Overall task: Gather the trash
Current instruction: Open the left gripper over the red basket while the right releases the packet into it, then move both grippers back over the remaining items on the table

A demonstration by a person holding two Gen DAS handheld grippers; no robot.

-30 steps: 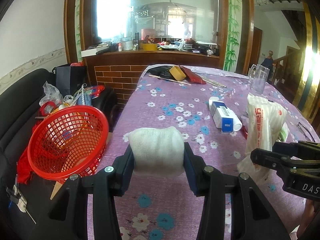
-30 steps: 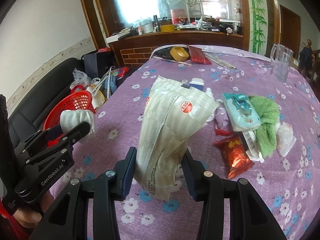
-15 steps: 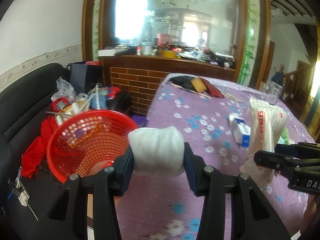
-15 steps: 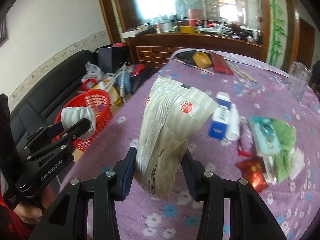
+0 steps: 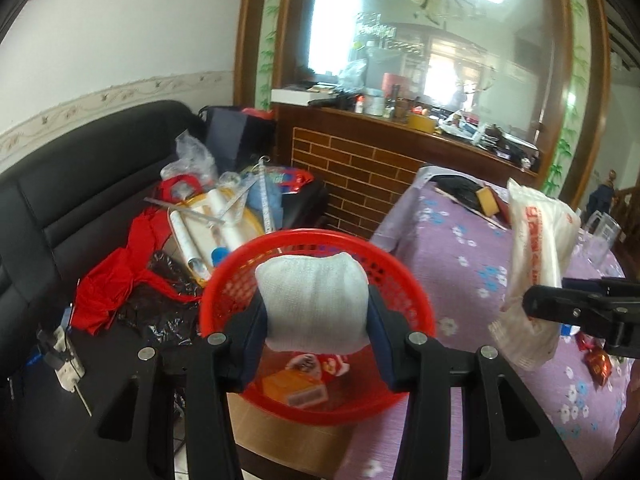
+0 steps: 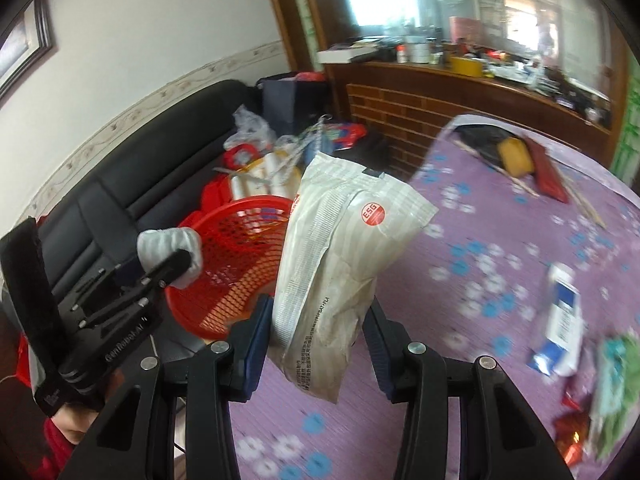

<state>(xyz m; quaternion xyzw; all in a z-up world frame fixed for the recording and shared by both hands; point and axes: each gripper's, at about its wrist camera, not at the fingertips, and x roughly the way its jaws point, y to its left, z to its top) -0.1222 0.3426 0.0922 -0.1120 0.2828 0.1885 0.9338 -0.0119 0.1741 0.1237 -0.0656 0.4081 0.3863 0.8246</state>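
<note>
My left gripper [image 5: 316, 312] is shut on a white wad of cloth [image 5: 314, 300] and holds it over the red mesh basket [image 5: 416, 304], which sits at the left edge of the purple table. Some wrappers lie in the basket's bottom. My right gripper [image 6: 316, 324] is shut on a tall white plastic package [image 6: 340, 248] with a red round label. It hangs over the table just right of the red basket [image 6: 236, 264]. The left gripper [image 6: 180, 256] with the white wad [image 6: 168, 242] shows at the left of the right wrist view.
A black sofa [image 5: 72, 200] left of the table carries red cloth, bags and rolls. The purple flowered tablecloth [image 6: 480, 240] bears a blue-and-white box [image 6: 564, 312], red wrappers [image 6: 572, 428], a green cloth and a yellow tape roll [image 6: 516, 156]. A brick-faced counter stands behind.
Both grippers swung left with their loads. The white wad now hangs over the red basket instead of over the table, and the package has come close beside the basket.
</note>
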